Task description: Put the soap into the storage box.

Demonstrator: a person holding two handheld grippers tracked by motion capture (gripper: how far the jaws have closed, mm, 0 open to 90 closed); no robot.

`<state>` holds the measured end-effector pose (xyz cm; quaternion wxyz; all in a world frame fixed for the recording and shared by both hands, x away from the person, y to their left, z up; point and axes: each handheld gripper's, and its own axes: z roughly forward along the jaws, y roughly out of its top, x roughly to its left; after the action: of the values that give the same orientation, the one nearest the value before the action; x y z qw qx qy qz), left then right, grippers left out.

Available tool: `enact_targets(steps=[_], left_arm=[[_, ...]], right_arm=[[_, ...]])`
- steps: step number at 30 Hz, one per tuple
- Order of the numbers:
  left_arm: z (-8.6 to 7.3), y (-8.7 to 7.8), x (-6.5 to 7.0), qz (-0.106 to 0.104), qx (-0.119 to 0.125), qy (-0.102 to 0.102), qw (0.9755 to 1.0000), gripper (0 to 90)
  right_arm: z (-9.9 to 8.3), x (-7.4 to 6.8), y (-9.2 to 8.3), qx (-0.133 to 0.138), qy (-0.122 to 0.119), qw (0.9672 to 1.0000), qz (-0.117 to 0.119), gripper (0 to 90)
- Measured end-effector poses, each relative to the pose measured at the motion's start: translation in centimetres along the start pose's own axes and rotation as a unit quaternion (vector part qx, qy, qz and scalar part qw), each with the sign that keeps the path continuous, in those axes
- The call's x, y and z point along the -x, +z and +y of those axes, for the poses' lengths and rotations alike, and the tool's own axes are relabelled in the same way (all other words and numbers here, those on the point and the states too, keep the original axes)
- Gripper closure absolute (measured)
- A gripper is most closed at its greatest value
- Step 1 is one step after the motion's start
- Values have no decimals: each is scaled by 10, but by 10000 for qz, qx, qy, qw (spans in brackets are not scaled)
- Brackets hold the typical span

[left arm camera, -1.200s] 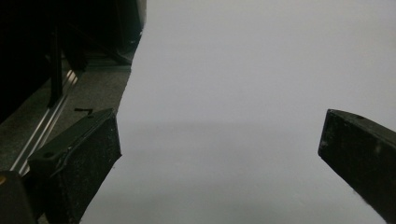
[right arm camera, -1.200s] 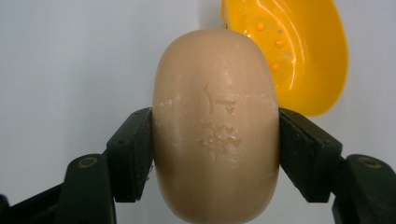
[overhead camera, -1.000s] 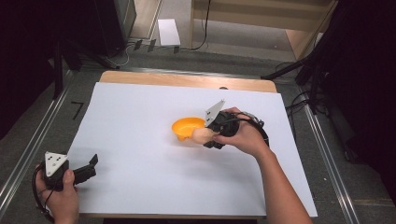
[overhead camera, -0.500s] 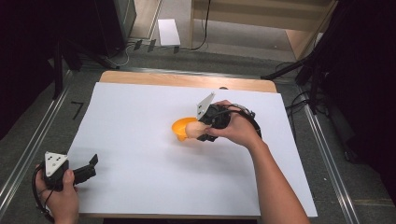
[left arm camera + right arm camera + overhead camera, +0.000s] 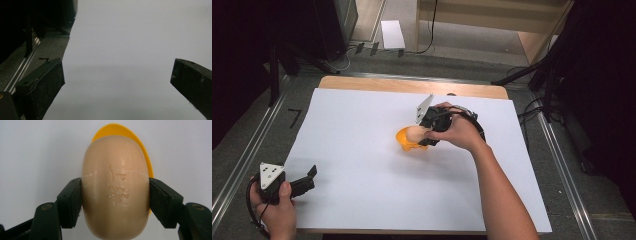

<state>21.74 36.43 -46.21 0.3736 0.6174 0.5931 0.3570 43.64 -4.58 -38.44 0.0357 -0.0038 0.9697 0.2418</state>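
A beige oval bar of soap [image 5: 115, 187] is clamped between the jaws of my right gripper [image 5: 115, 202], which is shut on it. Behind the soap peeks the rim of an orange dish [image 5: 140, 147]. From above, the soap [image 5: 414, 133] hangs over the orange dish [image 5: 404, 142] near the middle of the white sheet, with my right gripper [image 5: 424, 136] held by a hand coming from the right. My left gripper [image 5: 309, 177] rests at the sheet's near left corner with its jaws wide apart and nothing between them; its fingers [image 5: 45, 82] frame bare white paper.
The white sheet [image 5: 362, 165] covers most of a wooden table [image 5: 412, 86]. Dark floor and metal rails [image 5: 242, 160] run along the left side. A cable [image 5: 477, 125] loops behind the right hand. Dark equipment stands beyond the far edge.
The right gripper has carried the soap leftwards over the orange dish, which now sits a little further left. The left gripper has stayed still.
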Motion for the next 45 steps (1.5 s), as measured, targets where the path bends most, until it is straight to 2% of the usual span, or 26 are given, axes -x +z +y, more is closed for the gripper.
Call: enact_targets(steps=[12, 21, 24, 26, 29, 33, 38, 41, 43, 45], left_arm=[[0, 0, 0, -5, -3, -5, 10000, 0], [0, 0, 0, -11, -16, -11, 10000, 0], [0, 0, 0, -11, -17, -14, 10000, 0], [0, 0, -1, -12, -17, -19, 10000, 0], [0, 0, -1, -11, -18, -18, 10000, 0], [0, 0, 0, -13, -19, -14, 10000, 0], [0, 0, 0, -13, -15, -14, 10000, 0], [0, 0, 0, -3, -20, 7, 10000, 0], [0, 0, 0, -2, -18, 5, 10000, 0], [0, 0, 0, -1, -16, 3, 10000, 0]], right_arm=[[-1, 10, 13, -32, 152, 9997, 172, 329], [4, 13, 15, -205, 92, 9994, 258, 324], [4, 14, 14, -100, 115, 9994, 302, 350], [5, 15, 11, -12, 209, 9996, 180, 342], [4, 15, 7, 113, 242, 9995, 188, 336], [2, 15, 4, 113, 304, 9994, 136, 330], [-7, 13, -4, 303, 537, 9981, 54, 308], [-13, 10, -8, 328, 648, 9974, 6, 281], [-20, 7, -11, 444, 814, 9957, -36, 246], [-23, 6, -12, 473, 860, 9951, -73, 230]])
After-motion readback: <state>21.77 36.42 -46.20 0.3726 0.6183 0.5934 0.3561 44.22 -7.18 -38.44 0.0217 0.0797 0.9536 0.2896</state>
